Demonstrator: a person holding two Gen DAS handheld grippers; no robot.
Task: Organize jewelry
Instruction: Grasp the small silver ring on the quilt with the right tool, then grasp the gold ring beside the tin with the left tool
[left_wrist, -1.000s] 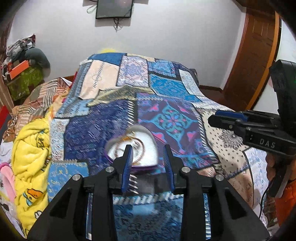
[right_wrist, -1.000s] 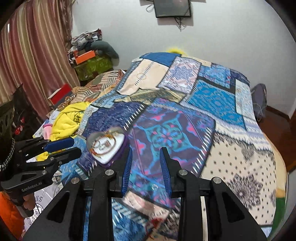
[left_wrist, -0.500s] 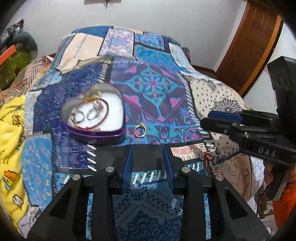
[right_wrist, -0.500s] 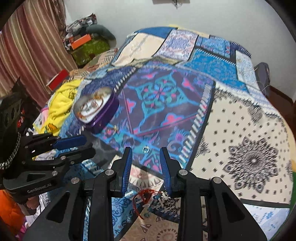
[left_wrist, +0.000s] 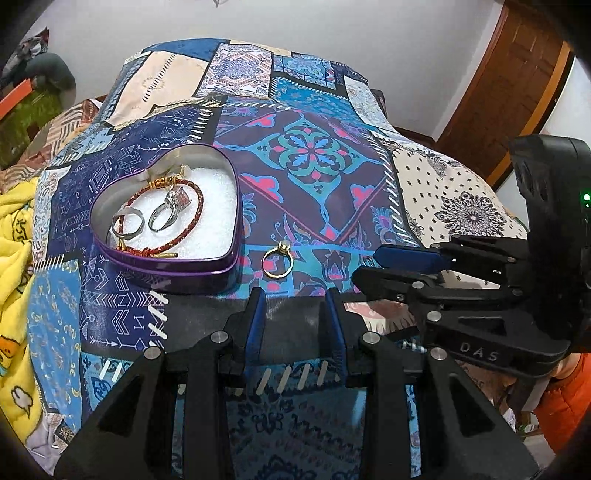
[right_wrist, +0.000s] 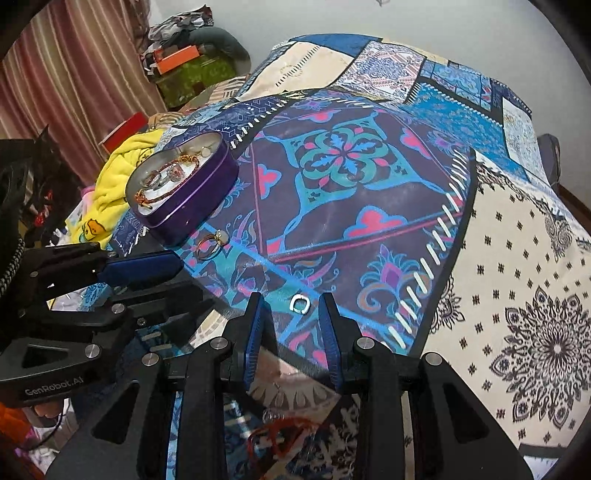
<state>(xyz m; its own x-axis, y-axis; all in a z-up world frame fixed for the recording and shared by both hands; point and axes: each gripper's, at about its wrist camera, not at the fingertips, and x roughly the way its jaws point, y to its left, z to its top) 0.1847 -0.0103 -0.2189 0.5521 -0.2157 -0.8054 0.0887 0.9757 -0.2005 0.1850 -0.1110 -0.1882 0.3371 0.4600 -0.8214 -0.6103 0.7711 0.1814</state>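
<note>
Left wrist view: looked forward along its fingers, low and close over the patchwork bedspread, toward the far wall.
Right wrist view: sat to the right, faced forward and leftward over the same bed.
Shared: heart-shaped tin, gold ring; each showed the other gripper.

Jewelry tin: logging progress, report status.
Both grippers, left and right, open, empty. Heart tin holds bracelet, two rings. Gold ring and silver ring loose on bedspread. Nothing blocking.
</note>
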